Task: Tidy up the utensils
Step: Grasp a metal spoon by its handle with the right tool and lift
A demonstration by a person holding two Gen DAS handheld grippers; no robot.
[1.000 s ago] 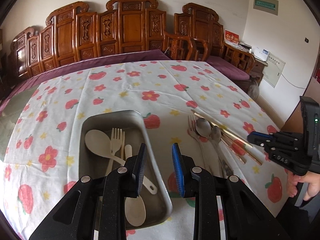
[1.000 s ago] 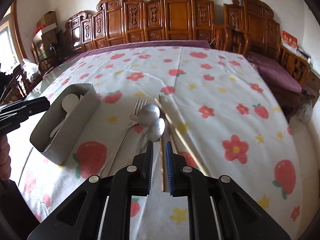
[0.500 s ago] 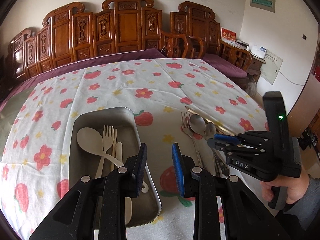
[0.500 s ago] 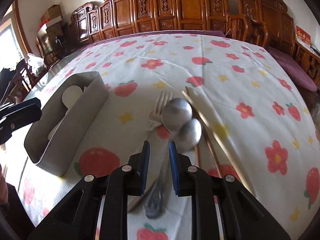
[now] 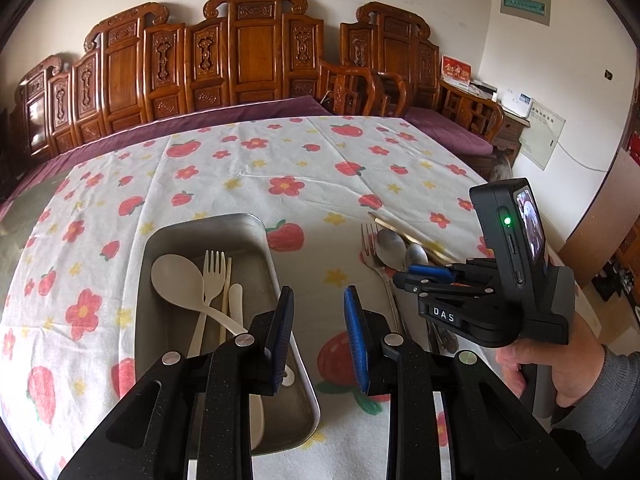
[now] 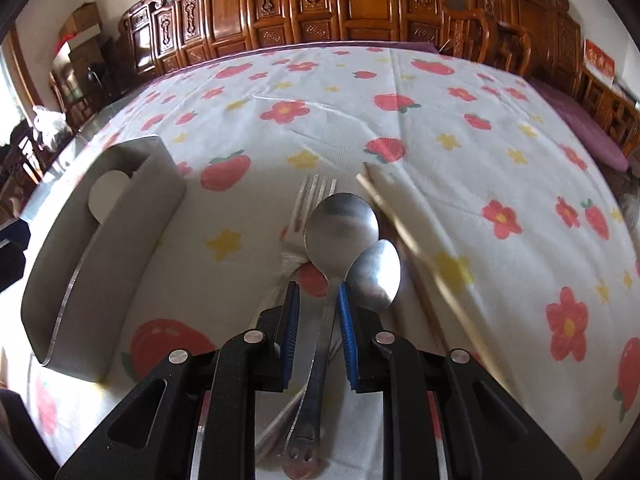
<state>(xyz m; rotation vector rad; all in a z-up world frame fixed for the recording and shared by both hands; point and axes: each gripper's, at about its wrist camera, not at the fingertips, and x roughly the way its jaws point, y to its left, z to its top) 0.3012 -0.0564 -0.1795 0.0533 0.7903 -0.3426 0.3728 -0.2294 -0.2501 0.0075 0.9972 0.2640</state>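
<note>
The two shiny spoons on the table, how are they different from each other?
The big metal spoon has a wider bowl than the small metal spoon. The big metal spoon's bowl lies farther from the camera, the small one's nearer and to its right. The big spoon's handle runs between the right gripper's open jaws; the small spoon lies outside them. Both are silver, lying on the flowered tablecloth.

White tablecloth (image 5: 304, 152) (red strawberries, flowers, yellow stars), grey tray (image 5: 168, 240), cream spoon (image 5: 176, 278).
</note>
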